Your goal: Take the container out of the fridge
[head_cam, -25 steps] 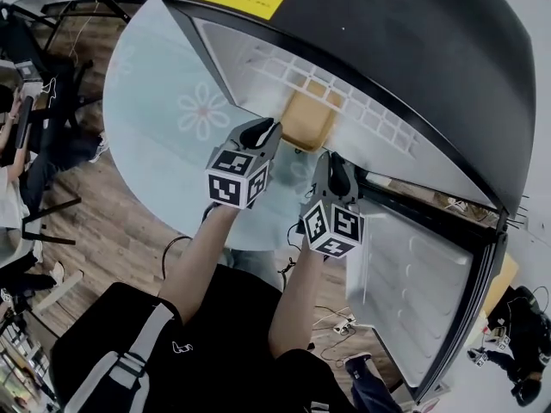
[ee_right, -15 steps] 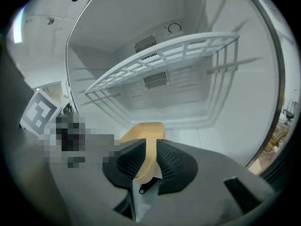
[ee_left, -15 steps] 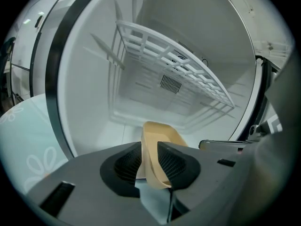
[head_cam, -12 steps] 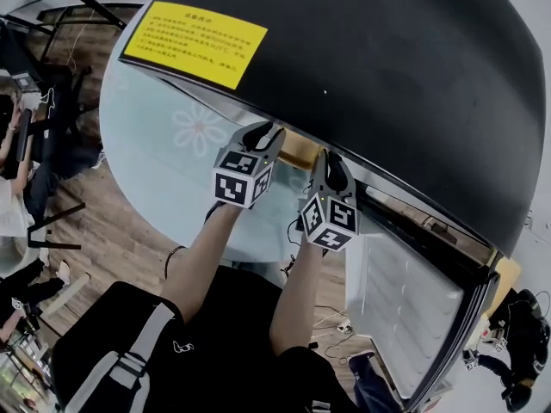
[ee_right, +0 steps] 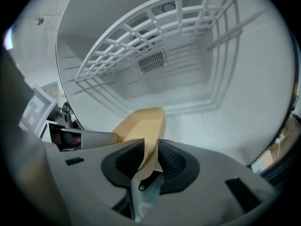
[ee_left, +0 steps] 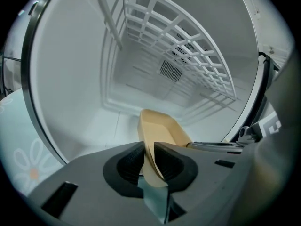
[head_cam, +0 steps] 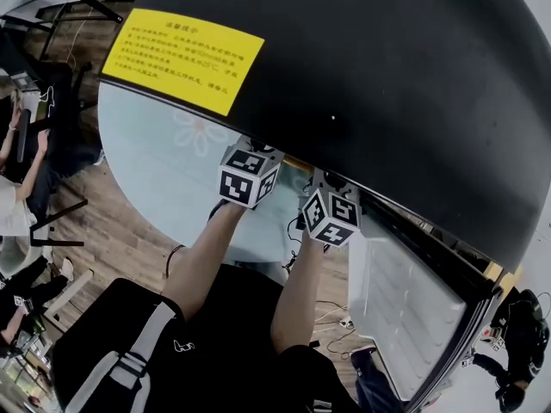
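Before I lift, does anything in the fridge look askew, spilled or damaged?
Nothing stands out. The tan container looks empty and unspilled inside the fridge. The left tongs are closing with one side wall between them; the right tongs clamp the opposite wall. The wire shelf looks intact.

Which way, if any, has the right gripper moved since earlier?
No: against the fridge door, the right gripper sits about where it was; the head camera shifted instead.
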### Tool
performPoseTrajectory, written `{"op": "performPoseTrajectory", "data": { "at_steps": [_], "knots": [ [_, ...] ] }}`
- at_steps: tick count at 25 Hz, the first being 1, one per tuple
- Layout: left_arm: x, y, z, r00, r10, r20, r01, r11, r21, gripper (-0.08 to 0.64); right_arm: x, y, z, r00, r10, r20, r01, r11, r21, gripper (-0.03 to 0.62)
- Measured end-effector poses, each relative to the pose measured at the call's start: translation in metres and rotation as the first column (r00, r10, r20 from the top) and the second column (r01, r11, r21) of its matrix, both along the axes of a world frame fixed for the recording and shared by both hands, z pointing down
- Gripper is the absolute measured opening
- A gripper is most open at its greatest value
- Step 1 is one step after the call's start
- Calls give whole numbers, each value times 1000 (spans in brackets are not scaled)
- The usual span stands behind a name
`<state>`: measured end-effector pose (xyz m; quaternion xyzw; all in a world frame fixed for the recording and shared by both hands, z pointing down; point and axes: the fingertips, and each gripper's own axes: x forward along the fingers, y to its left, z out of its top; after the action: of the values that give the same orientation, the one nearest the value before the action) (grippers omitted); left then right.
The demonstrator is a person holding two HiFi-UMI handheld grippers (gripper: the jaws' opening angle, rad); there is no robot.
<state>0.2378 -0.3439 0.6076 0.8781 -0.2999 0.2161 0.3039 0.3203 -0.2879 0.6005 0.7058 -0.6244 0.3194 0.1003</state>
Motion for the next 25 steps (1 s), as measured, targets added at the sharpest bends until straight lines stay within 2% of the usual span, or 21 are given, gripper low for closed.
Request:
{"op": "performPoseTrajectory", "data": {
  "at_steps": [1,4,8,25],
  "knots": [
    [0,0,-2,1000,1,-8,-1,1000,5,61,-2,0,-1,1000,-4,9,4,1000,4,95],
    [0,0,-13,1000,6,-30,-5,1000,29,46,-3,0,-11,1000,-11,23,11,1000,21,63],
    [1,7,-32,997,36,-75,-32,998,50,48,0,6,-27,1000,-10,15,9,999,47,52],
    [-45,53,-75,991,77,-110,-63,990,123,48,-45,54,-64,999,20,-50,-15,995,95,43]
  ]
}}
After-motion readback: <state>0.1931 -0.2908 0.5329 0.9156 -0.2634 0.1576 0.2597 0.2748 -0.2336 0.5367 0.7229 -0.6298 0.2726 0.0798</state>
